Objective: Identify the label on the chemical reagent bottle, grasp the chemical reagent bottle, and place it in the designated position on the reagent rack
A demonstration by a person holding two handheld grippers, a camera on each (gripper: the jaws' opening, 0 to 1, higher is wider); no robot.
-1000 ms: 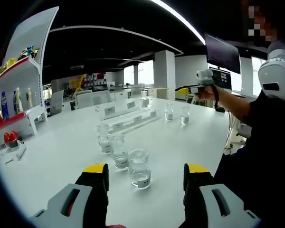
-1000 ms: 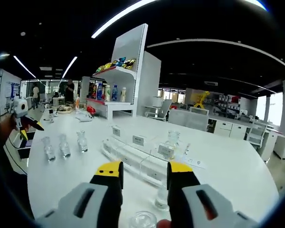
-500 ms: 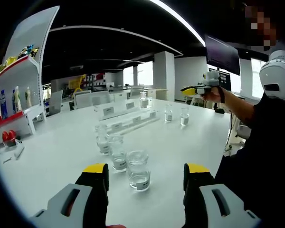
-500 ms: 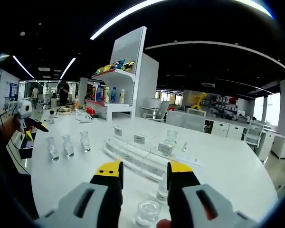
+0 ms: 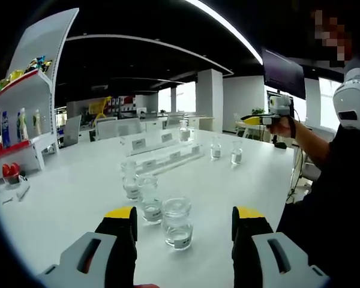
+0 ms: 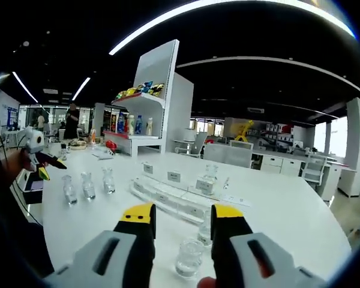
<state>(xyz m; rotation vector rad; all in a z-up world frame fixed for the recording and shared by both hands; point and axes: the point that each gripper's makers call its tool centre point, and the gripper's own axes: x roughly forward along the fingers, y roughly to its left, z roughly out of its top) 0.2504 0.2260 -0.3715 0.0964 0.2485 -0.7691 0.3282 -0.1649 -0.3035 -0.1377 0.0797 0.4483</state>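
My left hand-held gripper [image 5: 183, 225] stands apart before the glass reagent bottle [image 5: 177, 222]: rigid, slippery, fragile. I judge the body above the label the best hold.

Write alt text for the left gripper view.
The left gripper, jaws open, hovers over a white table before a row of small clear reagent bottles. Beyond stand a clear labelled reagent rack and the right gripper.

Reagent bottles [image 5: 178, 223] before gaping hand-held gripper [image 5: 184, 223]
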